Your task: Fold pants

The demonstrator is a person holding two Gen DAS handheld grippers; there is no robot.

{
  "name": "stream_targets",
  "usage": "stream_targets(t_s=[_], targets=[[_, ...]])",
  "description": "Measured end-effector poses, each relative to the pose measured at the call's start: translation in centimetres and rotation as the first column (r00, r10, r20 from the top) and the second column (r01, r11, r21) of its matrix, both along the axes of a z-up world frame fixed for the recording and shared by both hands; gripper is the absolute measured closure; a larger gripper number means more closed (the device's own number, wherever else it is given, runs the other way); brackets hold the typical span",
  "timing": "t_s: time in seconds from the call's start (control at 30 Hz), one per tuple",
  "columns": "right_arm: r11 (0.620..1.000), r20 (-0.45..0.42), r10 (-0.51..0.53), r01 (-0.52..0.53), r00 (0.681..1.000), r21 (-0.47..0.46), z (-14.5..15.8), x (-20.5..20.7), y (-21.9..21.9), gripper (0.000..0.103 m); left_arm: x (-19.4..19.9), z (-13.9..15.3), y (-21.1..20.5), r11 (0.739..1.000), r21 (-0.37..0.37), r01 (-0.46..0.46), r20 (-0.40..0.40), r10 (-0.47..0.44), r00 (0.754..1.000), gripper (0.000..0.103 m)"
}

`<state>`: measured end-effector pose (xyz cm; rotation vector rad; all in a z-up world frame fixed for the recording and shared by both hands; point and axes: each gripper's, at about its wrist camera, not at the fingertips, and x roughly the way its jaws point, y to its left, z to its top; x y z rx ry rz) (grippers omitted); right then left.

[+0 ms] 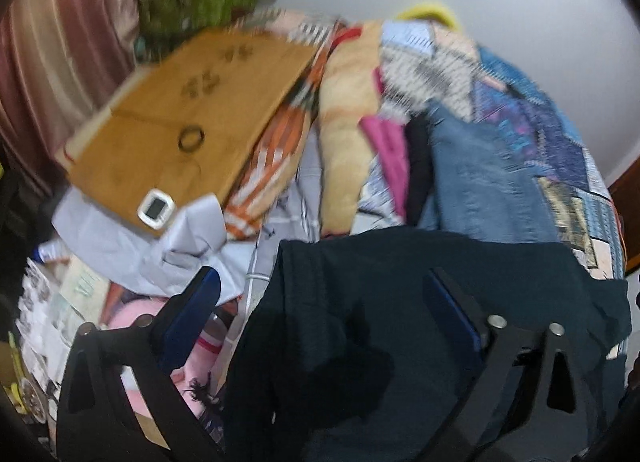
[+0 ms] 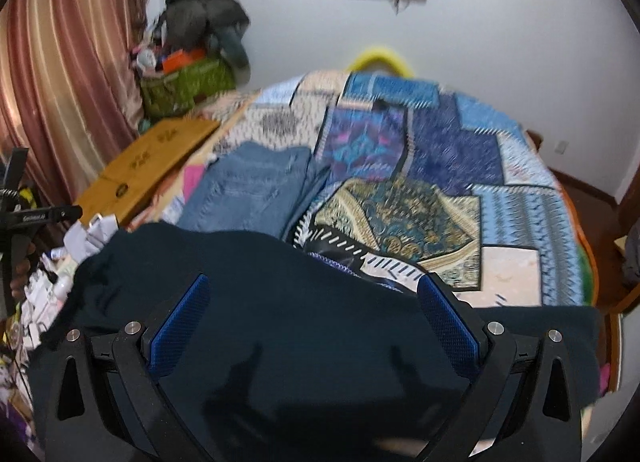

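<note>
Dark navy pants (image 2: 280,302) lie spread on the patchwork bedspread (image 2: 460,166) at the near edge of the bed. They also fill the lower right of the left wrist view (image 1: 380,322). My right gripper (image 2: 314,290) is open and hovers over the middle of the pants, a blue-padded finger on each side. My left gripper (image 1: 320,286) is open above the pants' left edge; its left finger (image 1: 192,314) is off the cloth, its right finger (image 1: 452,310) over it. A folded pair of blue jeans (image 2: 252,186) lies behind the dark pants.
A flat brown cardboard box (image 1: 180,130) with a small white device (image 1: 156,208) on it lies at the bed's left side, among loose clothes and papers (image 1: 132,246). A striped curtain (image 2: 72,62) and a green bag (image 2: 184,86) stand at the left. The other gripper's black frame (image 2: 20,214) shows at the left edge.
</note>
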<state>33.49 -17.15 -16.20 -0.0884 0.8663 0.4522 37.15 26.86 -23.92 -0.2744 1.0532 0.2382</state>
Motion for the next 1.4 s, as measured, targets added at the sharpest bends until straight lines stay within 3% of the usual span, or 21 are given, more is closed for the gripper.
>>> stream_targets(t_s=[0.13, 0.23, 0.4, 0.47, 0.5, 0.53, 0.6, 0.67, 0.73, 0.83, 0.93, 1.13, 1.27, 1.4], targets=[[0.997, -0.104, 0.077, -0.078, 0.992, -0.013, -2.1, 2.9, 0.9, 0.003, 2.7, -4.6, 1.3, 0.997, -0.073, -0.023, -0.109, 0.015, 0.994, 0.026], [0.992, -0.147, 0.117, -0.123, 0.982, -0.029, -3.4, 5.0, 1.5, 0.011, 4.3, -6.9, 1.9, 0.995, -0.100, -0.030, -0.154, 0.015, 0.988, 0.028], [0.983, -0.231, 0.161, -0.176, 0.959, -0.047, -5.7, 7.7, 2.9, 0.020, 5.8, -9.9, 2.7, 0.968, -0.243, -0.060, -0.198, 0.012, 0.980, 0.032], [0.978, -0.260, 0.186, -0.204, 0.947, -0.045, -6.5, 8.5, 3.6, 0.026, 6.0, -10.1, 2.6, 0.962, -0.268, -0.053, -0.187, 0.002, 0.982, 0.040], [0.977, -0.270, 0.194, -0.211, 0.943, -0.034, -6.8, 8.9, 3.7, 0.028, 6.1, -10.0, 2.5, 0.960, -0.279, -0.040, -0.179, -0.011, 0.984, 0.050], [0.977, -0.278, 0.200, -0.212, 0.940, -0.014, -7.0, 9.3, 3.8, 0.028, 6.1, -9.8, 2.4, 0.960, -0.279, -0.035, -0.177, -0.016, 0.984, 0.054], [0.977, -0.309, 0.211, -0.207, 0.927, 0.047, -7.3, 10.0, 3.9, 0.033, 6.0, -9.4, 2.3, 0.969, -0.243, -0.038, -0.179, -0.007, 0.984, 0.066], [0.975, -0.349, 0.221, -0.199, 0.911, 0.099, -7.7, 10.4, 4.1, 0.048, 5.7, -9.0, 2.3, 0.971, -0.237, -0.029, -0.177, -0.014, 0.984, 0.073], [0.973, -0.361, 0.227, -0.195, 0.905, 0.121, -8.0, 10.2, 4.3, 0.057, 5.3, -8.3, 2.4, 0.971, -0.240, -0.018, -0.163, -0.022, 0.986, 0.085], [0.969, -0.359, 0.242, -0.206, 0.901, 0.136, -7.9, 9.4, 4.5, 0.074, 4.7, -6.6, 2.2, 0.978, -0.207, 0.009, -0.137, -0.038, 0.990, 0.095], [0.968, -0.332, 0.250, -0.230, 0.909, 0.100, -7.2, 8.5, 4.9, 0.090, 4.3, -4.2, 1.7, 0.991, -0.128, 0.035, -0.101, -0.048, 0.994, 0.095], [0.970, -0.172, 0.230, -0.240, 0.958, -0.039, -3.6, 7.5, 5.7, 0.094, 4.2, 2.3, 1.2, 0.999, -0.013, 0.032, 0.035, -0.032, 0.999, 0.095], [0.981, -0.079, 0.187, -0.190, 0.979, -0.043, 0.0, 7.3, 5.4, 0.094, 4.0, 6.1, 1.0, 0.999, -0.011, 0.041, 0.106, -0.039, 0.994, 0.095], [0.979, -0.059, 0.200, -0.202, 0.978, -0.036, 1.8, 5.2, 4.8, 0.094, 2.1, 7.4, 0.2, 0.997, 0.004, 0.072, 0.121, -0.072, 0.990, 0.095]])
